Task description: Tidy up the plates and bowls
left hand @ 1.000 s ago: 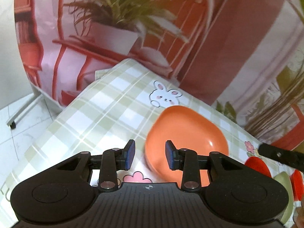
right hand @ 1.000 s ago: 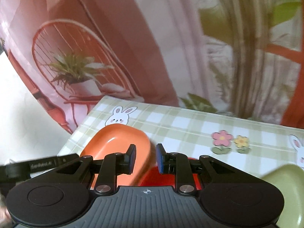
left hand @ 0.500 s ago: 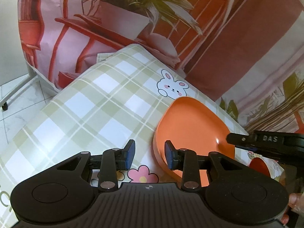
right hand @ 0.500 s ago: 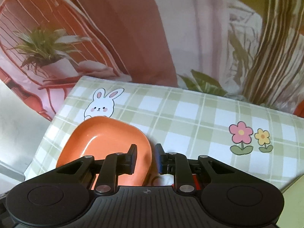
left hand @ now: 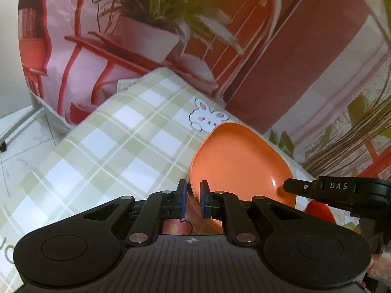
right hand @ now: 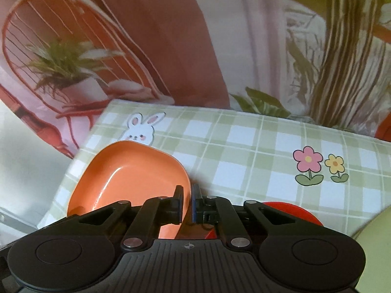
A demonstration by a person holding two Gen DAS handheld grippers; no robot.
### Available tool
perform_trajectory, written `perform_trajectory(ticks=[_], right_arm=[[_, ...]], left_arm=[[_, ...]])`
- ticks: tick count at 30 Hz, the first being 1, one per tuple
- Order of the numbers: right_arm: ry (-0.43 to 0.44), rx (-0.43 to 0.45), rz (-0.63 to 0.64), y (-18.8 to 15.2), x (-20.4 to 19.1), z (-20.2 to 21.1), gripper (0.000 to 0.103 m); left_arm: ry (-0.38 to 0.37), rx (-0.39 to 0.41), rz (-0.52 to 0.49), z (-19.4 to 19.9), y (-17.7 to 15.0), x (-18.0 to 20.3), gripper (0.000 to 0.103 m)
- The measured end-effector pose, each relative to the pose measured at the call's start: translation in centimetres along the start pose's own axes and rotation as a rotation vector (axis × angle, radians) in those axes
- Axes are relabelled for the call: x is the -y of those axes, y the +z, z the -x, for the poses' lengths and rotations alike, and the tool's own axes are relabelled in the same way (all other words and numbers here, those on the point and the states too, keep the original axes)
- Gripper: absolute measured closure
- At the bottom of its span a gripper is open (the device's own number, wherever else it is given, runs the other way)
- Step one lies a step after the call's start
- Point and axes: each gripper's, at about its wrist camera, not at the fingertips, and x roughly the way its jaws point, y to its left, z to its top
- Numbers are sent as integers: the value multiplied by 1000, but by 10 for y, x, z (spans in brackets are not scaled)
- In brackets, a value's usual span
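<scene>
An orange rounded-square plate sits on the checked tablecloth; it also shows in the right wrist view. My left gripper is shut on the plate's left rim. My right gripper is shut on the plate's right rim; its finger also reaches in from the right of the left wrist view. A red dish lies just right of the plate, partly hidden by my right gripper, and shows in the left wrist view. A pale green dish sits at the far right edge.
The table is covered by a green and white checked cloth with a rabbit print and flower prints. Its left edge drops to a tiled floor. A printed backdrop hangs behind the table.
Both grippers have closed onto opposite rims of the orange plate; the left one narrowed from wide open. The plate's near edge now sits between the fingers of each.
</scene>
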Motion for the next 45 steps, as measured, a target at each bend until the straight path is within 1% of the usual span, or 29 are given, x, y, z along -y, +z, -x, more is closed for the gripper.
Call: perform_trajectory(ticks=[7,12,16,22,30,36,41,45], right_arm=[[52,74,-18,-4,7,47,97],[54,123,-43,-11,23,83,97],[65,160,-89,-20,46,110,97],[68,210,-154,-39,91,145,97],[33,279,-237,-72,157,179,96],[14,330,-295,-104,196,195,95],[3,338,-378,-129,227,197,95],[1,335,-428,-143,243,194,95]], left_arm=[[11,35,-58,35,5,25,92],[-3,55,-103,55,7,51,92],[-15,64,-158,67,2,79,92],[-48,58,-221,75,-11,120,92],[-105,19,-324,64,-36,178,91],[-131,-37,-409,40,-53,213,91],[-140,-76,-504,20,-71,240,91],[-155,-100,-559,2,-81,256,91]])
